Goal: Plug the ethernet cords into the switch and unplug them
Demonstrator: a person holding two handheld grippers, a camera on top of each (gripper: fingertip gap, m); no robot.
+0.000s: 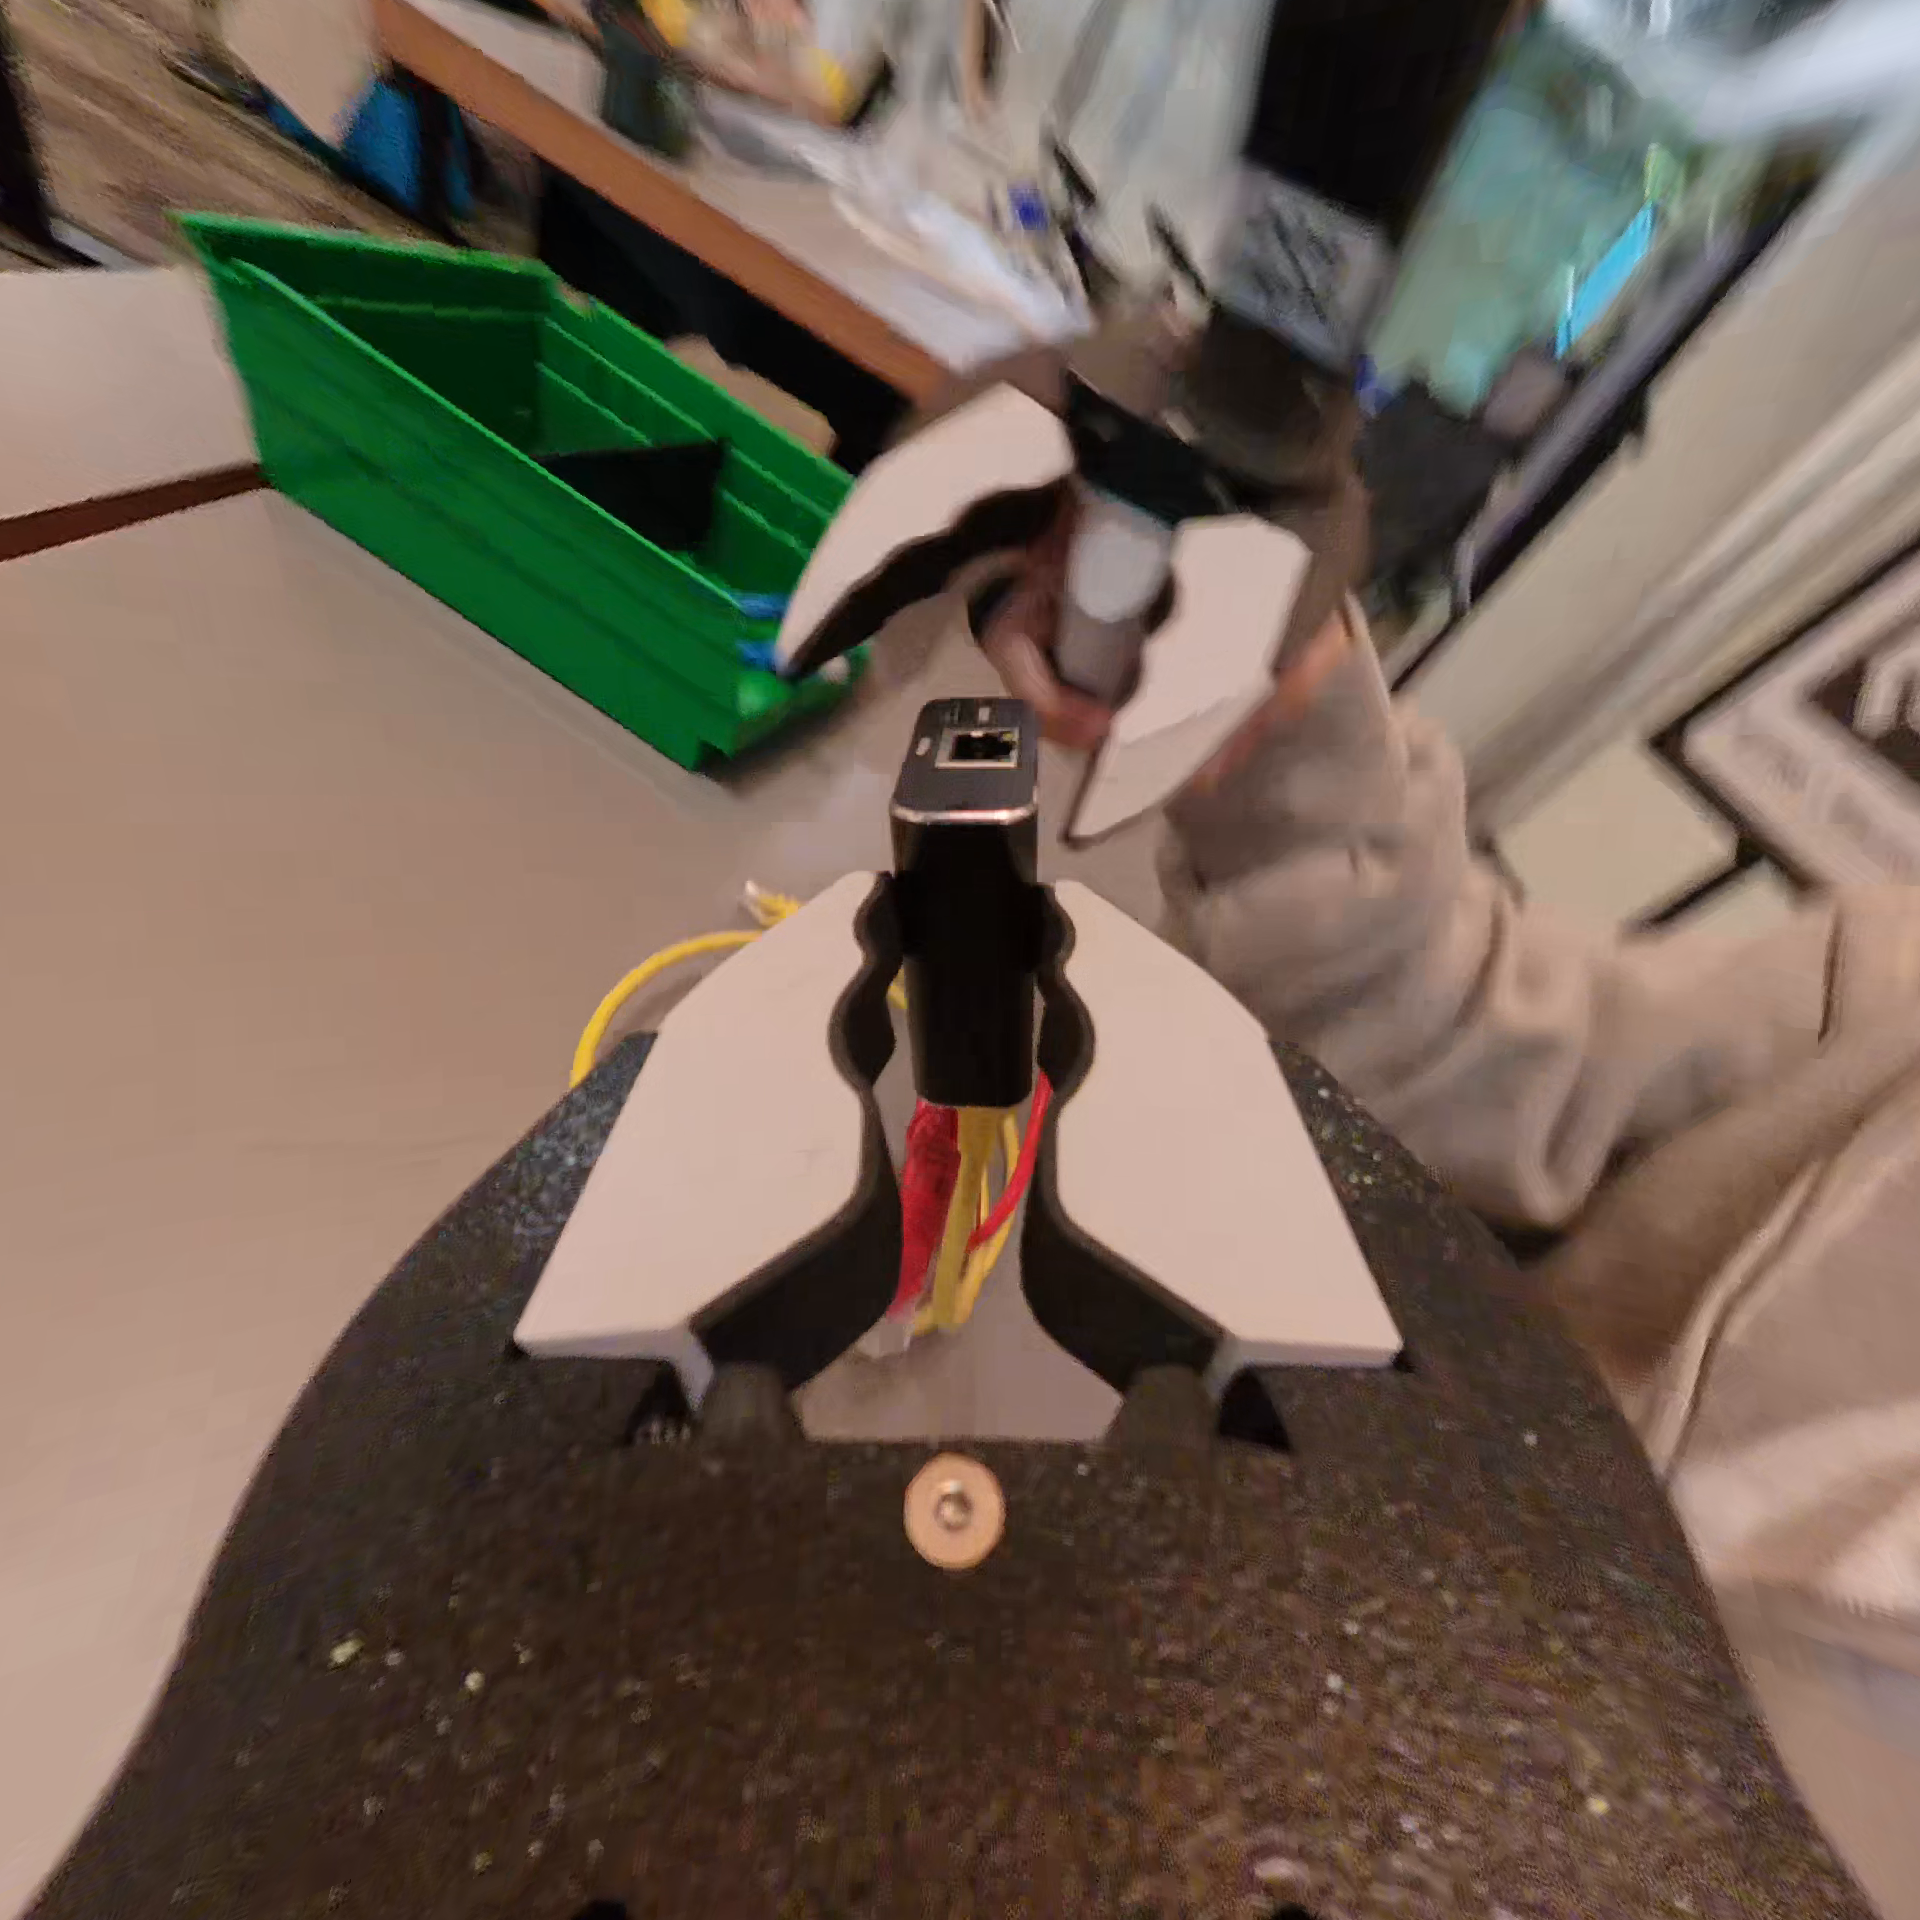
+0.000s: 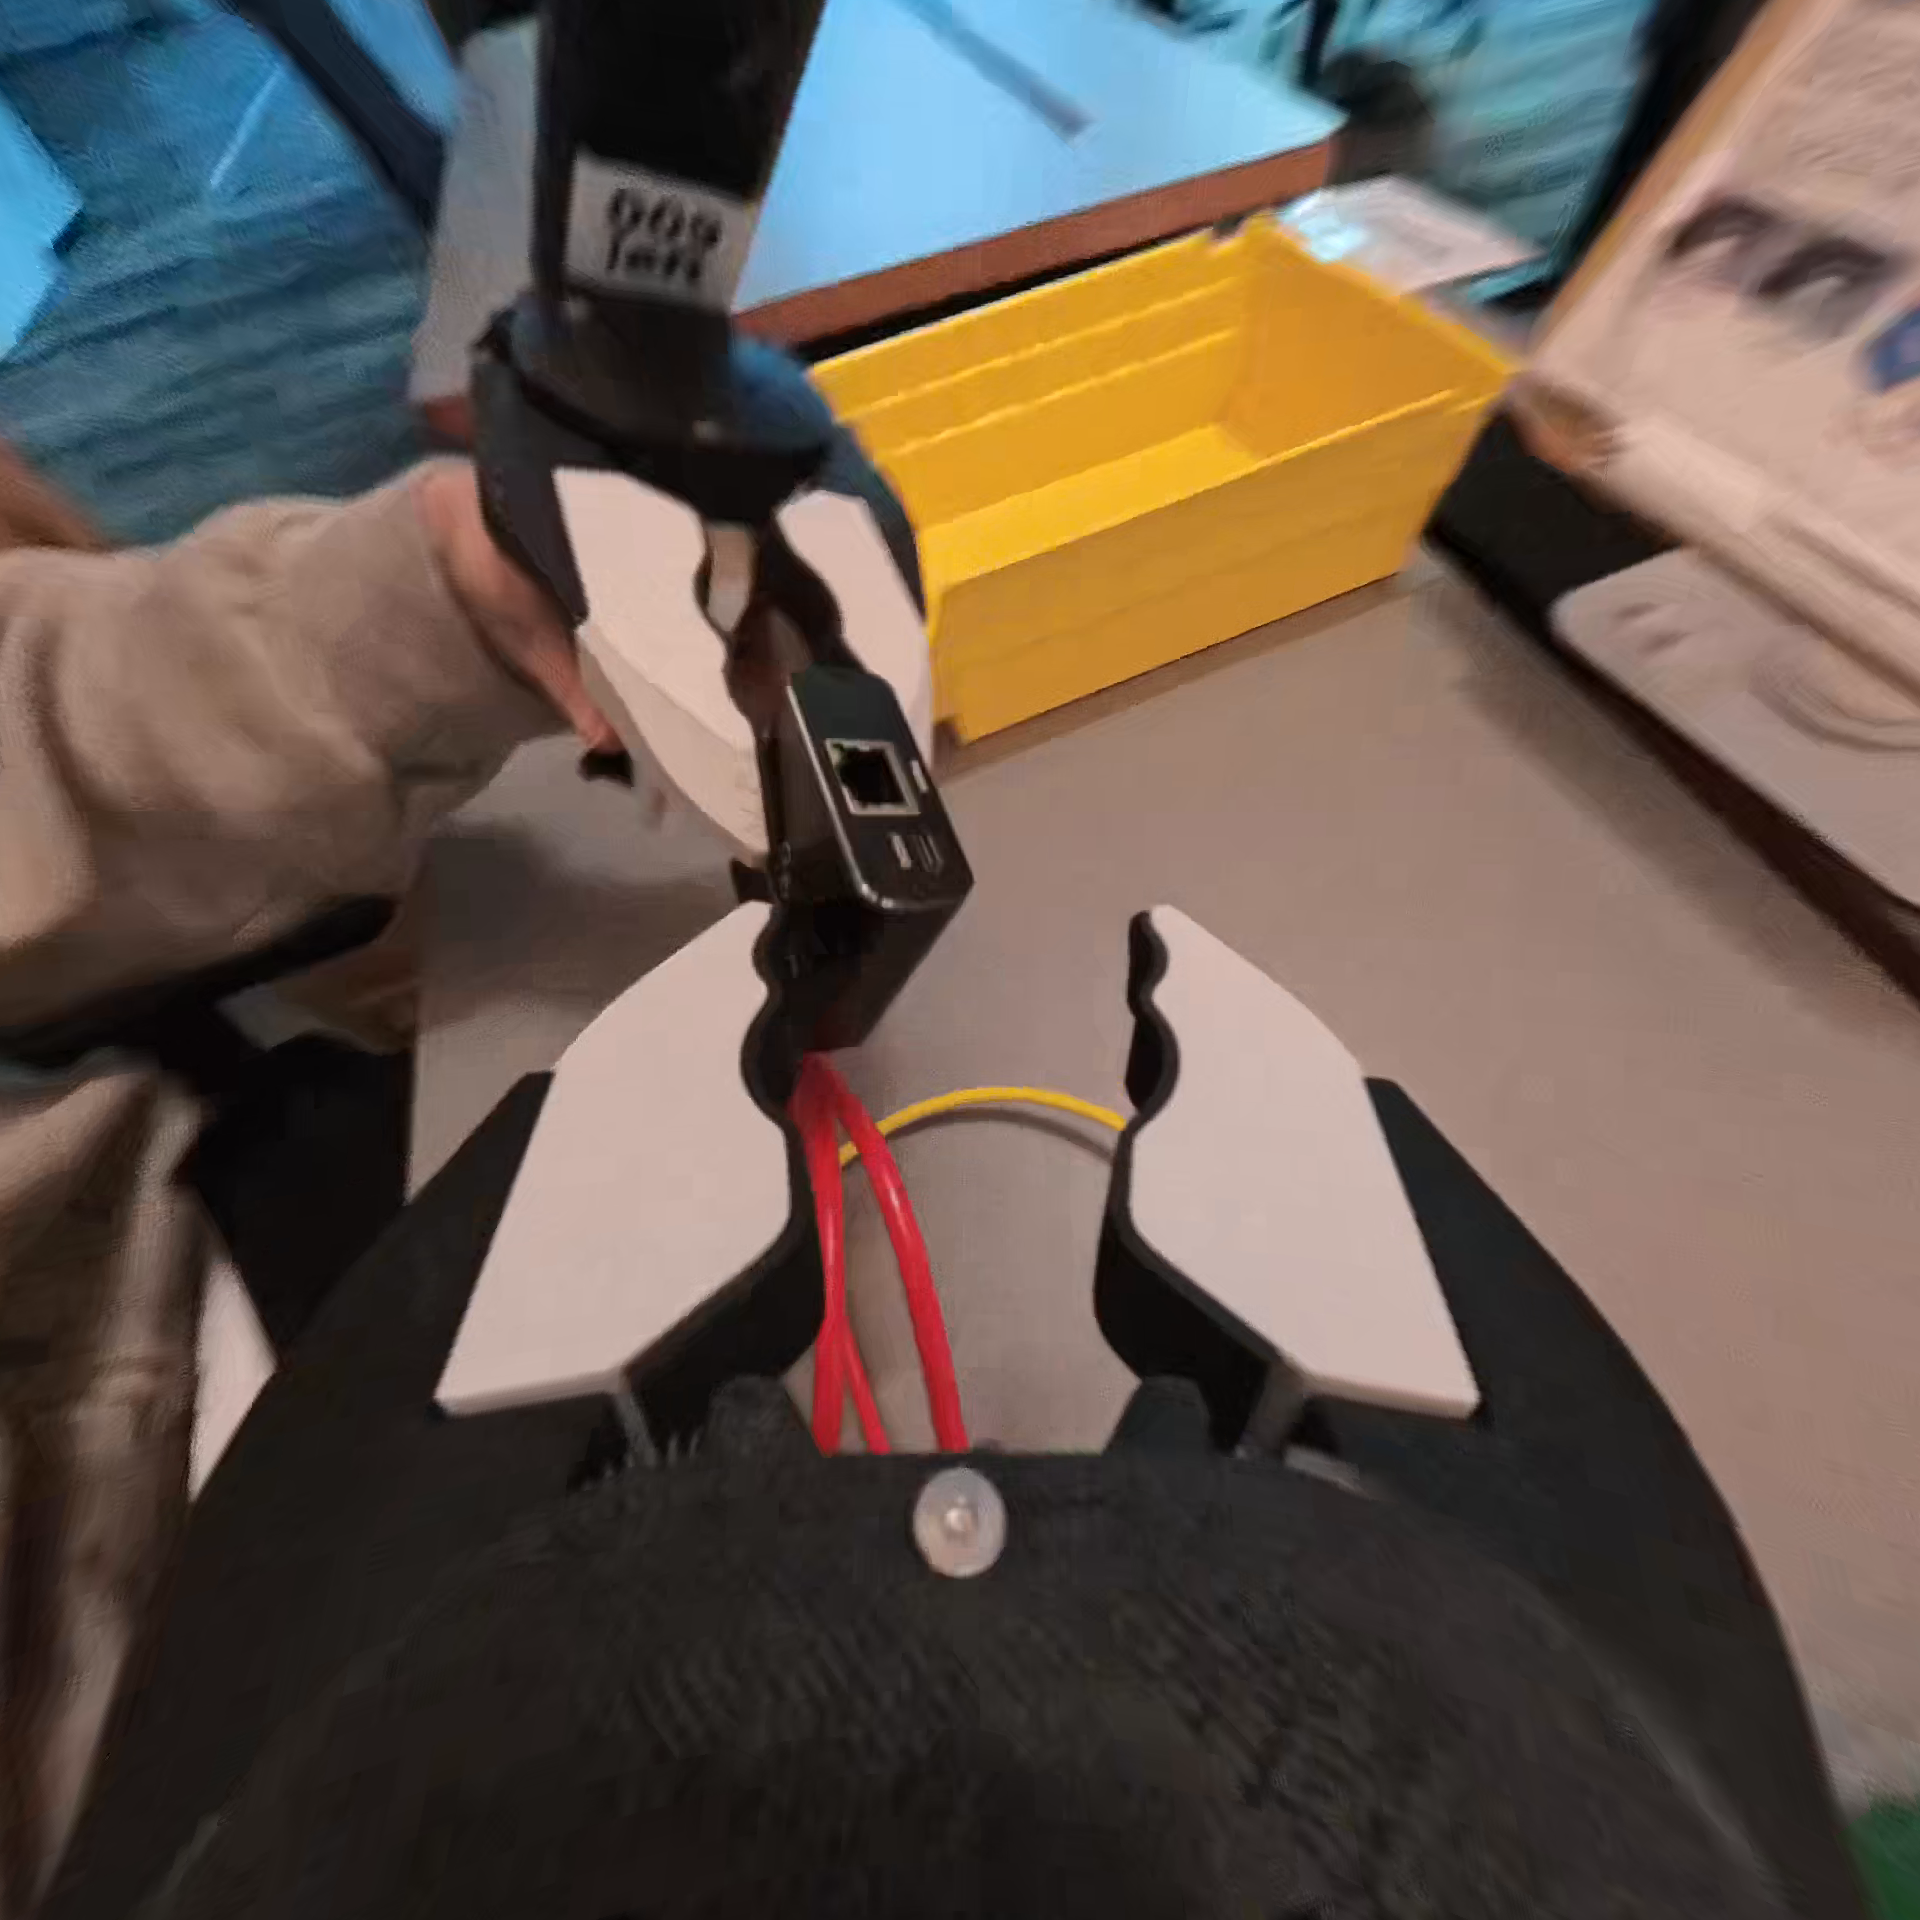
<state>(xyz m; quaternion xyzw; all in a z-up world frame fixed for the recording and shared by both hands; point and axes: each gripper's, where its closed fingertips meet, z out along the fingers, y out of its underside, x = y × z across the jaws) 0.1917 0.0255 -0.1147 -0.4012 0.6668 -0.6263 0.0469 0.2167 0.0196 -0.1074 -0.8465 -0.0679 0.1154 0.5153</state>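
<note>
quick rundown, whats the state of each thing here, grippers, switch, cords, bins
left gripper: shut on the switch
right gripper: open, holding nothing
switch: held off the table, end port empty
red cord: hangs from the switch's underside
yellow cord: loops onto the table
green bin: upright
yellow bin: upright

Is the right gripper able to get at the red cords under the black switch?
Probably yes. The right gripper is open, and the red cords hang in plain sight between its fingers, below the switch that the left gripper clamps.

green bin [image 1: 499, 457], yellow bin [image 2: 1174, 478], table [image 1: 260, 831]
</note>
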